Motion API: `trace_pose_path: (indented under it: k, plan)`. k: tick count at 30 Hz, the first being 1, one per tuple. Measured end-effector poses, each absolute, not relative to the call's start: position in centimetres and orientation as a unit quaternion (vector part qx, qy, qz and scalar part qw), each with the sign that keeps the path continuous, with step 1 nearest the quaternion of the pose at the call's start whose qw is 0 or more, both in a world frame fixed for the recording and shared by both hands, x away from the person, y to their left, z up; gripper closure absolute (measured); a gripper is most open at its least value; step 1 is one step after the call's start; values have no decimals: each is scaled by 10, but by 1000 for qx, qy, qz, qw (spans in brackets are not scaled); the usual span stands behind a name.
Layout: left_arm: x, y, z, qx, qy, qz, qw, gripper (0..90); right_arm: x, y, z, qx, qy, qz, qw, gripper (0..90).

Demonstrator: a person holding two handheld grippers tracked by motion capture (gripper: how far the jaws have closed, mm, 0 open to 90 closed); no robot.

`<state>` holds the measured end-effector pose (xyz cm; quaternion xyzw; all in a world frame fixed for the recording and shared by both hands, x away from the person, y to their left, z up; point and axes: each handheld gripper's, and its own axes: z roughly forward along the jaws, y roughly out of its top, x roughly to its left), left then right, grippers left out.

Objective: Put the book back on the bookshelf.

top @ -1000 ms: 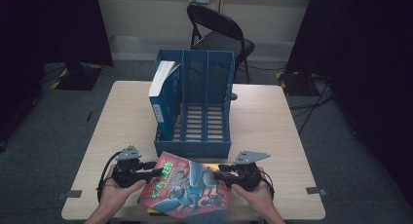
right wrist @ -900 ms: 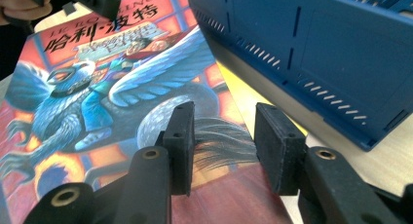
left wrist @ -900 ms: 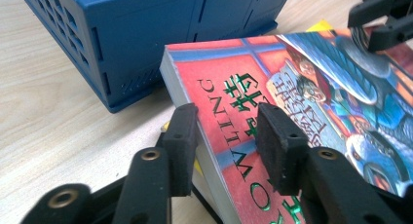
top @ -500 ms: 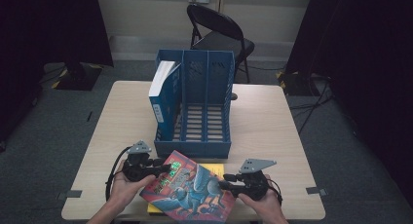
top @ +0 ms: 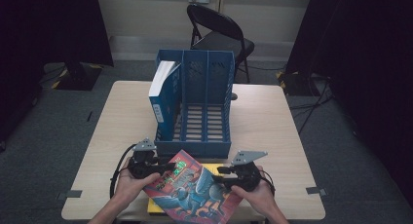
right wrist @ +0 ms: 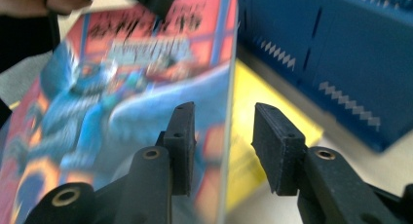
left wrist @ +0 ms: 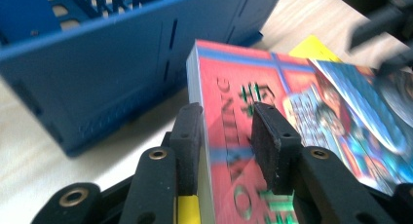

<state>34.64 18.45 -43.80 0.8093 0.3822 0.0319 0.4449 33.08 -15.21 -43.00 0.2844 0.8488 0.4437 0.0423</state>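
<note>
Tilted red-and-blue book point(top: 195, 190), seemingly raised

The flat yellow book point(top: 214, 168) lies mostly hidden beneath the red, blue-illustrated paperback book point(top: 195, 192) at the tabletop's near edge. In the right gripper view that paperback's cover point(right wrist: 122, 87) is blurred, its title unreadable.

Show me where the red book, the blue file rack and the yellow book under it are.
red book point(top: 195, 187), high view, on its illustrated front cover.
blue file rack point(top: 192, 148), high view, on its low front wall.
yellow book point(right wrist: 253, 121), right gripper view, on its bare cover.
</note>
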Motion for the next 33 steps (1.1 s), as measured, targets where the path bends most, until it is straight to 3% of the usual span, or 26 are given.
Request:
trace_pose_path:
  k: [9,14,28,31,33]
  plan:
    - [318,206,-440,803,390,31,450,626,355,-124,-433,262,858,441,12,662]
    - [325,199,-438,814,372,48,443,658,349,-125,-432,256,863,435,15,685]
    - [343,177,-439,819,355,25,449,683,316,-147,-435,285,851,440,28,683]
    - [341,179,-439,815,364,19,451,670,315,-148,-435,286,850,443,27,683]
    - [335,183,-436,822,362,27,438,587,316,-149,-436,285,849,443,23,682]
